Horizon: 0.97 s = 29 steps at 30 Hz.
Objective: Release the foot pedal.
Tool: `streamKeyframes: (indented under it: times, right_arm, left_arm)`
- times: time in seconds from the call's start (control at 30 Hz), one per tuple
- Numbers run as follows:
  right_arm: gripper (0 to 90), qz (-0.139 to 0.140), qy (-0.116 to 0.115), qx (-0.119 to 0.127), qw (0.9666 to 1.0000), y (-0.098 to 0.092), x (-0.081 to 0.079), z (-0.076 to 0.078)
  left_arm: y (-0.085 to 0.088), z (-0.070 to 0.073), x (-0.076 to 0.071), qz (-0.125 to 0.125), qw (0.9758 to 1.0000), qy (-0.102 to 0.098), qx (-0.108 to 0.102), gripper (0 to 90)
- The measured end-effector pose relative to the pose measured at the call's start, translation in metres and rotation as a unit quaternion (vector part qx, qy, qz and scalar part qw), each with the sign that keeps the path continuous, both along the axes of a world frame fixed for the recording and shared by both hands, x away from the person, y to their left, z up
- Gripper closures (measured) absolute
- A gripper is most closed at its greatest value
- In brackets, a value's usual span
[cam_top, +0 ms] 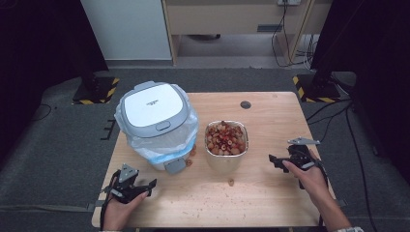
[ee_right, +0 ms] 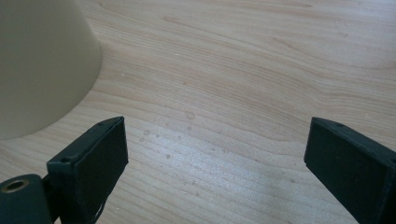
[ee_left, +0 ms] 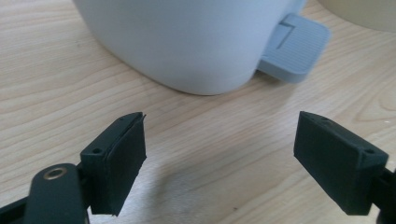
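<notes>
A white pedal bin [cam_top: 157, 124] with a grey lid and a plastic liner stands on the left half of the wooden table [cam_top: 270, 193]. Its grey foot pedal [cam_top: 174, 165] [ee_left: 293, 47] sticks out at the front. To its right stands a beige container [cam_top: 226, 145] full of reddish food scraps; its side [ee_right: 42, 65] fills the left of the right gripper view. My left gripper [cam_top: 147, 186] [ee_left: 219, 163] is low at the front left, open and bare, pointing at the bin's base [ee_left: 187, 42]. My right gripper [cam_top: 273, 161] [ee_right: 215, 172] hovers open over bare wood right of the container.
Small crumbs [cam_top: 231, 182] lie on the table in front of the container and by the pedal. A dark round grommet [cam_top: 245, 104] sits near the far edge. Beyond the table are grey carpet, cables [cam_top: 338, 116] and black stands with striped bases.
</notes>
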State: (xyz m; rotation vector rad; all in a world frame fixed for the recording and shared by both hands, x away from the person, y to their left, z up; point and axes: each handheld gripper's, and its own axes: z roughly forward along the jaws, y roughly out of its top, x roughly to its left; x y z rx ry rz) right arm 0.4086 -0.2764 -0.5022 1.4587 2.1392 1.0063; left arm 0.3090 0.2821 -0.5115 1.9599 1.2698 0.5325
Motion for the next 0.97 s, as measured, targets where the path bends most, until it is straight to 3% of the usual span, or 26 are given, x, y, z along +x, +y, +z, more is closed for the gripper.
streamKeyframes:
  times: [0.3, 0.47, 0.67, 0.8, 0.97]
  right_arm:
    - [5.6, -0.033, 0.017, -0.015, 0.9992, 0.005, 0.015, -0.017]
    - [4.7, -0.044, 0.029, -0.029, 0.9982, 0.007, 0.019, -0.031]
    - [2.1, -0.057, -0.004, -0.051, 0.9971, 0.013, 0.019, -0.038]
    - [0.9, -0.054, 0.000, -0.051, 0.9972, 0.018, 0.017, -0.038]
    - [0.9, -0.061, 0.000, -0.051, 0.9968, 0.019, 0.016, -0.038]
  left_arm:
    - [0.012, -0.012, 0.014, 0.026, 0.9994, 0.020, 0.008, 14.0]
    - [0.012, -0.018, 0.018, 0.027, 0.9990, 0.031, 0.016, 12.8]
    - [0.012, -0.021, 0.019, 0.027, 0.9986, 0.032, 0.031, 11.1]
    - [0.014, -0.024, 0.019, 0.028, 0.9989, 0.020, 0.032, 9.5]
    - [0.014, -0.024, 0.019, 0.032, 0.9988, 0.020, 0.032, 8.8]
